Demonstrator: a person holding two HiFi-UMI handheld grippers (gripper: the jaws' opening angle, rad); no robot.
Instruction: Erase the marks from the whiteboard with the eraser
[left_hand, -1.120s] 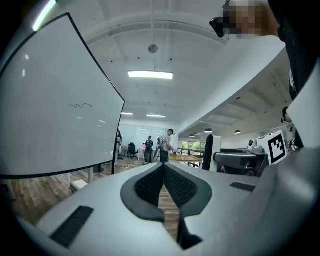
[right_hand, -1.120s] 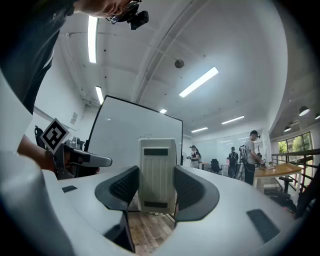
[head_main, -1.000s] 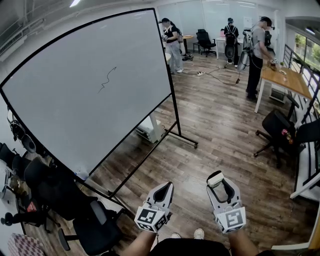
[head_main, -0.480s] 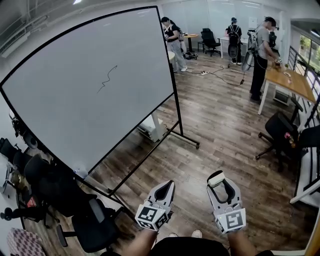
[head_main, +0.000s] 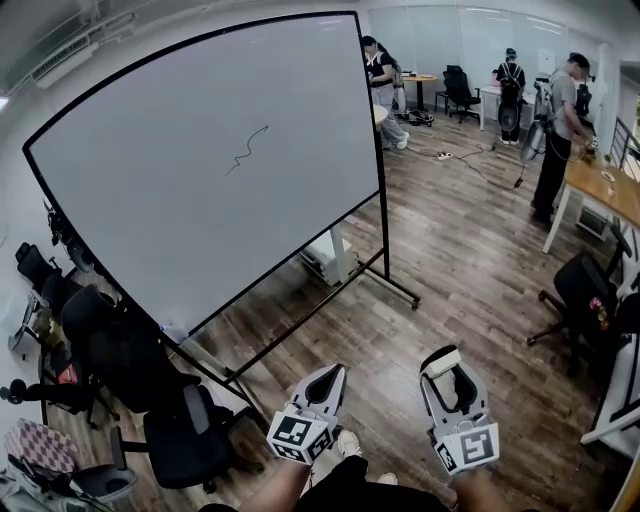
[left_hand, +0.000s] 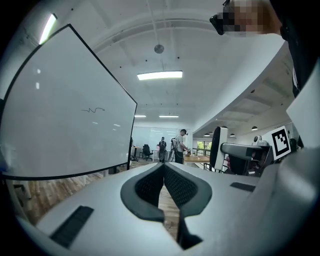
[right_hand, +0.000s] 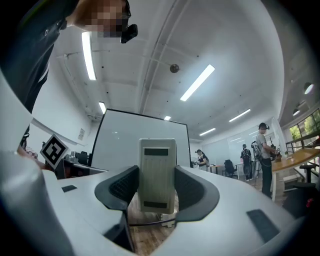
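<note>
A large whiteboard on a black wheeled stand fills the left of the head view, with one thin black squiggle on it. The squiggle shows small in the left gripper view too. My right gripper is shut on a pale grey eraser, whose end sticks up between the jaws. My left gripper is shut with nothing in it; its pads meet. Both grippers are held low, well short of the board.
Black office chairs crowd the floor at the board's lower left. The stand's foot reaches out over the wood floor. A wooden desk and a chair stand at the right. Several people stand far back.
The head view has shifted, so the whiteboard and squiggle now sit further right in the picture. Both grippers keep the same pose, the right still holding the eraser.
</note>
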